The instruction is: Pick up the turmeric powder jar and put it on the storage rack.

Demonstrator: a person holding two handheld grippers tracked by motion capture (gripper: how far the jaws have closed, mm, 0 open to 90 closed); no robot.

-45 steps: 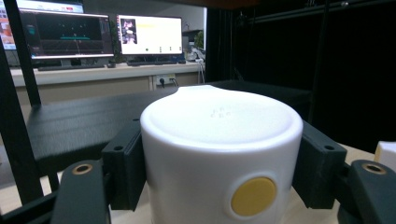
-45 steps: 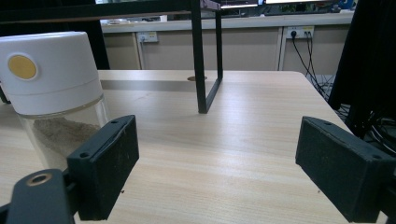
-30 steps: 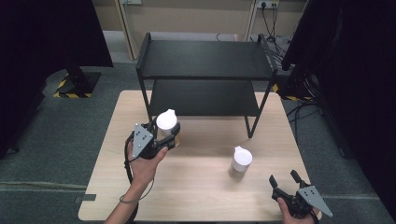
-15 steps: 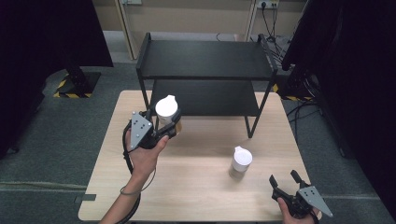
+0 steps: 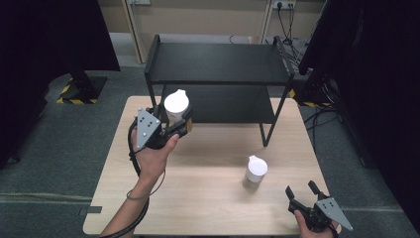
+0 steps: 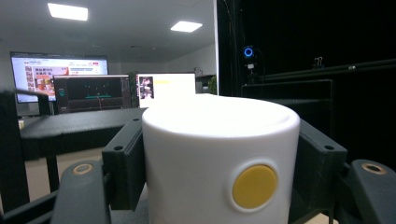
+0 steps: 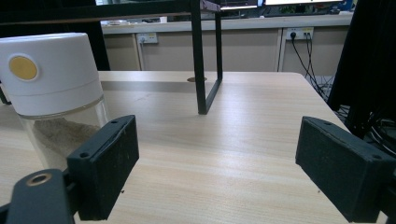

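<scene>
- Counter (image 5: 208, 198): light wood top, seen from above in the high view; dark floor on all sides.
- Black two-tier shelf (image 5: 218, 64): stands on the far half of the counter, toward 12 o'clock; its front right leg (image 7: 198, 60) meets the wood near the middle of the counter. Both tiers look bare.
- Left hand (image 5: 153, 156): comes in from 6 o'clock with the forearm on the left side of the counter, and grips the left hand-held gripper (image 5: 173, 121), which carries a grey three-cornered plate on top.
- Left hand-held gripper: clamped on a white-capped jar (image 5: 177, 106), one jaw pressed against each side of the cap, as the left gripper view confirms (image 6: 219, 158). The held jar is upright, lifted clear of the counter, at about 10 o'clock from the counter's middle and just in front of the shelf's lower tier. A yellow dot shows on the cap side.
- Right hand-held gripper (image 5: 302, 191): low at the counter's 5 o'clock corner, jaws apart with nothing between them.
- Second jar (image 5: 255, 173): white cap, clear body with pale powder inside (image 7: 60, 135), standing upright on the counter at about 4 o'clock from its middle, near the right hand-held gripper but not touching it, toward that gripper's 10 o'clock.
</scene>
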